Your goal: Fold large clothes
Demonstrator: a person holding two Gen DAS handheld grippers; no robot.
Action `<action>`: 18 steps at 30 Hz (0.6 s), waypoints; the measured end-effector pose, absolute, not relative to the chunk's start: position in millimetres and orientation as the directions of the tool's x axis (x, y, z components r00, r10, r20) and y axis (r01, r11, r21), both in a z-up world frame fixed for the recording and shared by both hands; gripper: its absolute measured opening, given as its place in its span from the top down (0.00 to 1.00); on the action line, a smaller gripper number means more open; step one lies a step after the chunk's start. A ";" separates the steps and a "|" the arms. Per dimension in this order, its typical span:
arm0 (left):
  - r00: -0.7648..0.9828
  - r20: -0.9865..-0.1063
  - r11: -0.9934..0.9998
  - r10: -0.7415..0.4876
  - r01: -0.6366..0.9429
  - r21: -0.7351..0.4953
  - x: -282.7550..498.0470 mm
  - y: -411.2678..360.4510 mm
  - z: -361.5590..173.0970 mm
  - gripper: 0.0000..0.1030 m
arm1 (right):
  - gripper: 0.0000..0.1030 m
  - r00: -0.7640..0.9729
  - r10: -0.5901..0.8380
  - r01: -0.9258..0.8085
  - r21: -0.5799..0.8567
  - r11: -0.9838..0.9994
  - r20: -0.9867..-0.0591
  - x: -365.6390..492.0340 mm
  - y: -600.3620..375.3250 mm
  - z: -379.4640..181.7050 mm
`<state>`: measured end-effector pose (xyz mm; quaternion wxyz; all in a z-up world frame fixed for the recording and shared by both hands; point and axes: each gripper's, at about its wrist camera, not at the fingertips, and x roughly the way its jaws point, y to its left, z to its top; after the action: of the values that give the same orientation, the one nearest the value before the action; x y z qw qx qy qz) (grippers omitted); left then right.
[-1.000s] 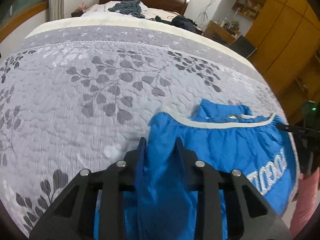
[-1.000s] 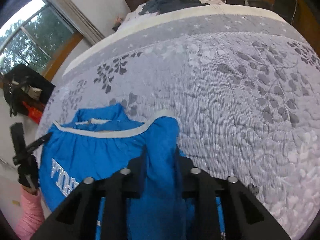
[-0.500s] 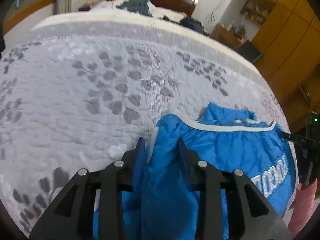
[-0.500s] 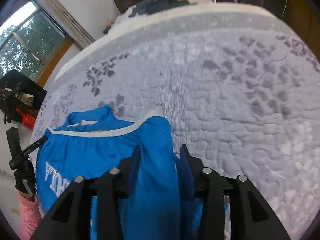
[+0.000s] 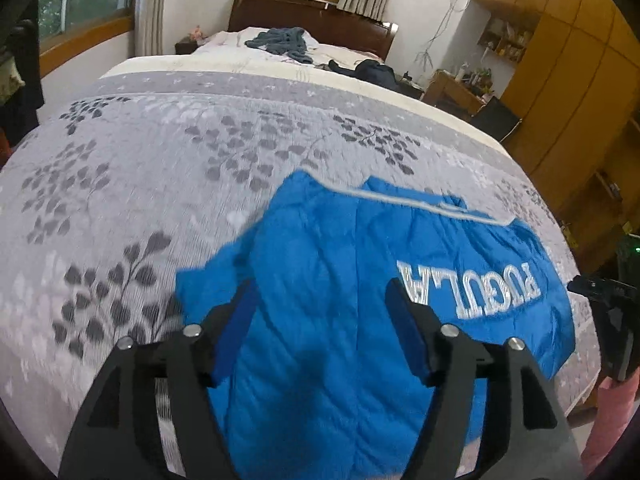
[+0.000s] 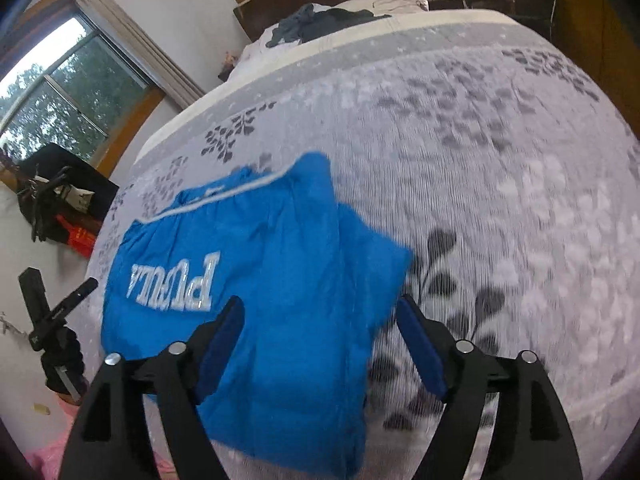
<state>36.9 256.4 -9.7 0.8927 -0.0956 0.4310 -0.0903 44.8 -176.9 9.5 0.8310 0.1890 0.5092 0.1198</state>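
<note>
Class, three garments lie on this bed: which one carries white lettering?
The bright blue garment nearest the grippers; the grey-blue and black ones lie crumpled near the headboard.

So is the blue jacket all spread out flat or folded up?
Partly folded. The blue jacket lies on the bed with one side flap doubled over its middle, edge showing beside it. Both claws are open above it.

grey leaf-print bed [image 5: 160,184] carries blue jacket [image 5: 340,280], dark clothes [image 5: 284,40] far off.
</note>
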 end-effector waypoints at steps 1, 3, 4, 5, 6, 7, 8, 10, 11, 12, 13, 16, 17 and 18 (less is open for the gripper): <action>0.617 -0.751 0.969 -0.235 0.085 -0.234 30.9 253.1 -9.1 0.32 | 0.21 0.453 0.399 -0.006 0.445 0.896 -0.797 41.3 -177.5 7.9; 0.618 -0.750 0.970 -0.234 0.100 -0.221 20.2 248.2 -8.4 0.27 | 0.21 0.450 0.407 -0.001 0.456 0.890 -0.795 31.7 -178.1 3.4; 0.618 -0.747 0.968 -0.246 0.110 -0.228 14.1 246.1 -8.2 0.26 | 0.20 0.448 0.409 0.003 0.458 0.889 -0.795 27.6 -177.7 1.1; 0.616 -0.746 0.965 -0.255 0.118 -0.233 8.9 244.4 -8.2 0.26 | 0.19 0.446 0.415 0.002 0.465 0.886 -0.793 23.8 -177.7 -0.7; 0.614 -0.745 0.964 -0.259 0.122 -0.234 6.2 243.2 -8.4 0.26 | 0.19 0.444 0.426 -0.002 0.475 0.880 -0.788 20.7 -177.1 -3.1; 0.612 -0.746 0.964 -0.263 0.128 -0.235 2.4 241.1 -9.0 0.25 | 0.19 0.442 0.436 -0.004 0.484 0.875 -0.784 18.6 -176.7 -5.3; 0.610 -0.747 0.963 -0.264 0.130 -0.234 -0.6 239.4 -10.2 0.24 | 0.18 0.438 0.445 -0.003 0.494 0.870 -0.781 15.9 -176.2 -8.1; 0.604 -0.750 0.962 -0.269 0.133 -0.238 -3.4 237.1 -14.1 0.24 | 0.17 0.432 0.452 0.003 0.502 0.865 -0.780 12.4 -175.7 -13.3; 0.600 -0.754 0.962 -0.269 0.133 -0.237 -3.7 236.6 -16.2 0.24 | 0.17 0.430 0.455 0.005 0.506 0.863 -0.780 11.1 -175.6 -16.5; 0.599 -0.756 0.964 -0.263 0.128 -0.234 -4.0 236.0 -17.8 0.24 | 0.17 0.427 0.458 0.006 0.509 0.861 -0.780 10.5 -175.7 -18.8; 0.601 -0.760 0.968 -0.248 0.115 -0.224 -3.3 236.2 -20.5 0.24 | 0.17 0.425 0.461 0.009 0.513 0.858 -0.779 9.9 -176.0 -21.1; 0.589 -0.773 0.969 -0.238 0.091 -0.229 1.2 238.6 -27.8 0.24 | 0.17 0.421 0.474 0.014 0.528 0.849 -0.773 10.3 -176.9 -27.1; 0.586 -0.776 0.970 -0.233 0.083 -0.229 2.5 239.9 -30.0 0.24 | 0.17 0.420 0.477 0.014 0.531 0.847 -0.772 11.1 -177.1 -28.7; 0.586 -0.778 0.971 -0.226 0.073 -0.227 4.0 241.0 -32.3 0.24 | 0.17 0.419 0.481 0.014 0.535 0.845 -0.770 11.8 -177.2 -30.4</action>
<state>4.0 241.0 -32.3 0.8864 -0.0856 0.4471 -0.0845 11.8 -177.2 -30.4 0.8078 0.2381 0.5195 0.1446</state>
